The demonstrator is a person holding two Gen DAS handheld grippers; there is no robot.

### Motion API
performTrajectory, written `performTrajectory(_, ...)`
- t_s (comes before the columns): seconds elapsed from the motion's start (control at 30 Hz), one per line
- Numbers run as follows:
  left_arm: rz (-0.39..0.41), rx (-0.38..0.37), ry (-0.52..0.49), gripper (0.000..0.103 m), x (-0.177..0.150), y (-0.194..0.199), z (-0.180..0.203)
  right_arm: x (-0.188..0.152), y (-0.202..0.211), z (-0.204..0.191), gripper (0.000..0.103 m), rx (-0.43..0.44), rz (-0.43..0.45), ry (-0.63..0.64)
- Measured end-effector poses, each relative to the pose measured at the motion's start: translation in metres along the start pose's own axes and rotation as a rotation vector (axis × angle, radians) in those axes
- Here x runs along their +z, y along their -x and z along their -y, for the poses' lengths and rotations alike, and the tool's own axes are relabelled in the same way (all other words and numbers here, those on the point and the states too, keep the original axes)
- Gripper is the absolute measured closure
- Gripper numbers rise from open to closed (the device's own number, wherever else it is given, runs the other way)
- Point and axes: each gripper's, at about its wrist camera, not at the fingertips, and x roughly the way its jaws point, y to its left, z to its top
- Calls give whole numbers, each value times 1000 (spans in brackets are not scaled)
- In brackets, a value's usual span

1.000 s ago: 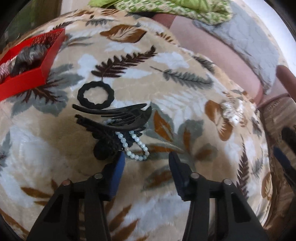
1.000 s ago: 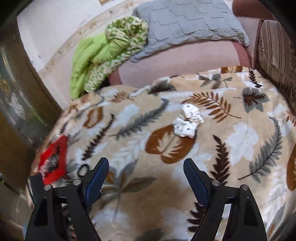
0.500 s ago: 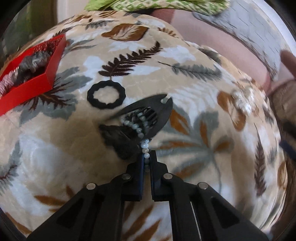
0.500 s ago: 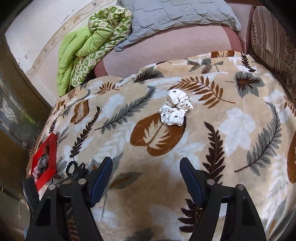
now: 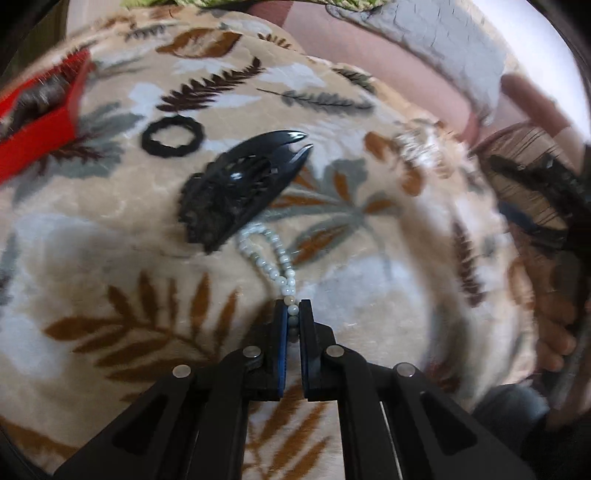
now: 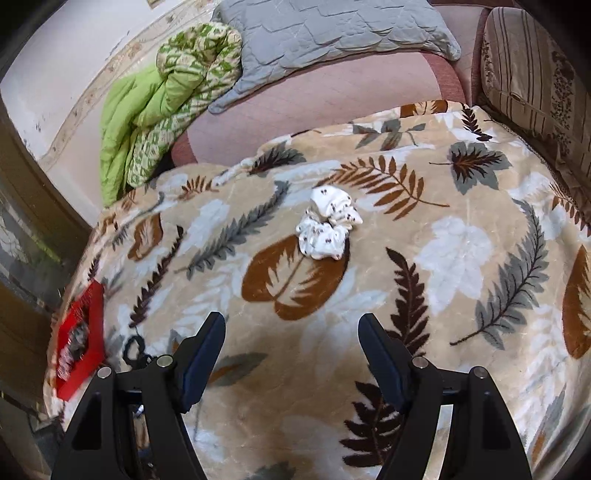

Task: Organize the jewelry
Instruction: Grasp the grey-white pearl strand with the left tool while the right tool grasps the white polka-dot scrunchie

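Two grippers: one loaded, one empty
left gripper [image 5: 293,308]: fingers pinching pearl bracelet [image 5: 271,254], strand partly under black hair claw [image 5: 240,184]
right gripper [image 6: 291,339]: fingers spread, empty, above leaf blanket [image 6: 461,258]

Blanket [image 6: 461,236] — plush, matt fleece with a printed leaf pattern. Bead strand [image 5: 275,254] — smooth, pearly, faintly glossy. Hair claw [image 5: 243,184], centre of the left wrist view — black plastic, shiny highlights. Black ring [image 5: 173,135] — matt, ridged edge. Scrunchie [image 6: 328,228] — white, gathered cloth with dark specks. Tray [image 5: 40,129], upper left — red, matt. Pillow [image 6: 325,33] — grey quilted cloth. Gripper fingers [image 6: 380,354] — matt black plastic.
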Motion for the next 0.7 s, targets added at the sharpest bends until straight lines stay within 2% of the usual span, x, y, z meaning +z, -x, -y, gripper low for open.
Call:
performTrajectory(0.03, -8, -50, 2, 98, 2, 1, -1, 5, -3, -1, 24, 16, -7, -1)
performTrajectory(0.1, 6, -45, -22, 98, 2, 3, -1, 17, -12, -5, 24, 7, -25, 14)
performTrajectory(0.17, 10, -37, -37, 98, 1, 2, -1, 32, -29, -5, 24, -24, -44, 21)
performTrajectory(0.3, -9, -88, -29, 98, 1, 5, -3, 61, -76, 1, 24, -137, -66, 13)
performTrajectory(0.4, -3, -112, -38, 98, 1, 10, -6, 69, -105, 15, 24, -139, -81, -42)
performTrajectory(0.5, -9, -116, -32, 98, 1, 9, -12, 66, -125, 17, 26, -167, -87, -32)
performTrajectory(0.53, -12, -124, -19, 98, 2, 8, -16, 65, -132, 15, 35, -203, -91, -21)
performTrajectory(0.6, -17, -134, 3, 98, 4, 6, -22, 64, -141, 9, 45, -227, -95, 9)
performTrajectory(0.67, -19, -143, 12, 98, 6, 6, -24, 60, -150, 5, 83, -242, -120, 39)
performTrajectory(0.7, -22, -145, 11, 98, 7, 6, -24, 58, -153, 5, 85, -246, -129, 45)
